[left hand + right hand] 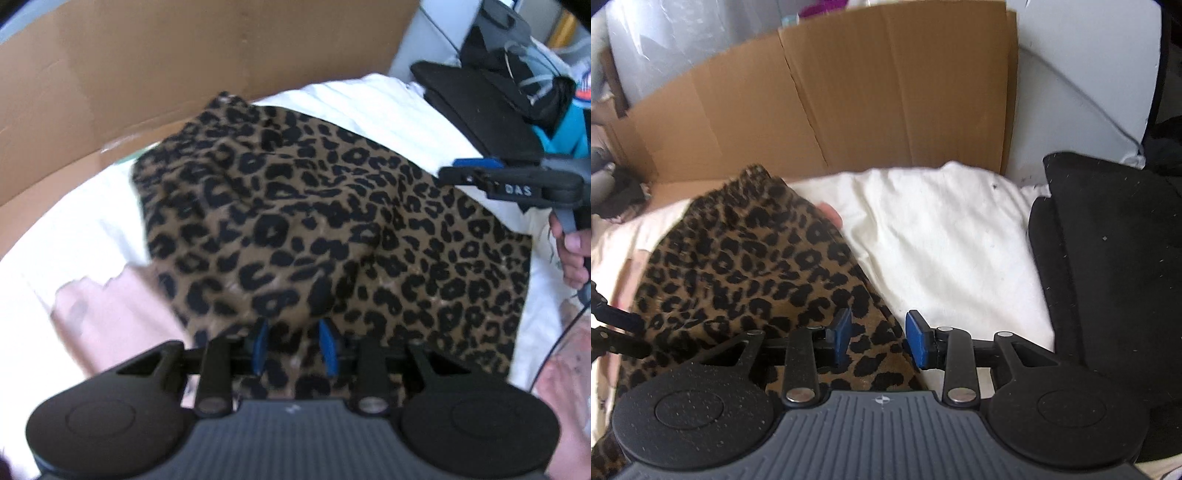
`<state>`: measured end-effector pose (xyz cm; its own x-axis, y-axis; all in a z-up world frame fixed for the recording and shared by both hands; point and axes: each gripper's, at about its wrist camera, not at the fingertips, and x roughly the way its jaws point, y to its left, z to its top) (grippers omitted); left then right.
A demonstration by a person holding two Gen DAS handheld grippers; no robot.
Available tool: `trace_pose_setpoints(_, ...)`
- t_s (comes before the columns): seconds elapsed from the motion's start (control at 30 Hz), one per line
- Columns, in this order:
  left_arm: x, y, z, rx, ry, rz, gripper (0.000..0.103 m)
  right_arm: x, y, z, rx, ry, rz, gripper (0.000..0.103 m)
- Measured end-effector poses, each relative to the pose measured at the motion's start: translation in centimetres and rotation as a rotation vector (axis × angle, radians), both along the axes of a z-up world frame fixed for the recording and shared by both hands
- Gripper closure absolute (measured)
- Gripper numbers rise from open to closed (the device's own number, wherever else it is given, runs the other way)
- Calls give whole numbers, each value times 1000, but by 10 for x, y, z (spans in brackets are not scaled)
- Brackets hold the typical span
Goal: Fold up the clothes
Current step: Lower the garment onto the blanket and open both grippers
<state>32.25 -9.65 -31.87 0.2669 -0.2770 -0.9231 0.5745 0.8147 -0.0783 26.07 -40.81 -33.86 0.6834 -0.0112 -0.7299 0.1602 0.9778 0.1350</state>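
Observation:
A leopard-print garment (332,206) lies rumpled on a white sheet (388,107). In the left wrist view, my left gripper (294,345) is over its near part. Fabric bulges up and fills the gap between the blue pads, so the jaws look shut on a fold. In the right wrist view, my right gripper (881,338) straddles the right edge of the garment (746,258). Its jaws stand apart, the left pad over the print and the right pad over the white sheet (953,240). The right gripper (448,171) also shows at the cloth's far right edge, held by a hand (572,251).
A brown cardboard wall (849,92) stands along the far side. A black padded item (1108,258) borders the sheet on the right. Pink cloth (110,314) lies left of the garment. Cables and clutter (535,74) sit at the far right.

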Motion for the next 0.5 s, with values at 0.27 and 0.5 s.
trace_pose_setpoints(0.27, -11, 26, 40, -3, -57, 61, 70, -22, -8, 20, 84, -40, -19, 64)
trace_pose_setpoints(0.5, -23, 44, 47, -100, -128, 159, 70, -33, 4, 33, 106, -48, 17, 64)
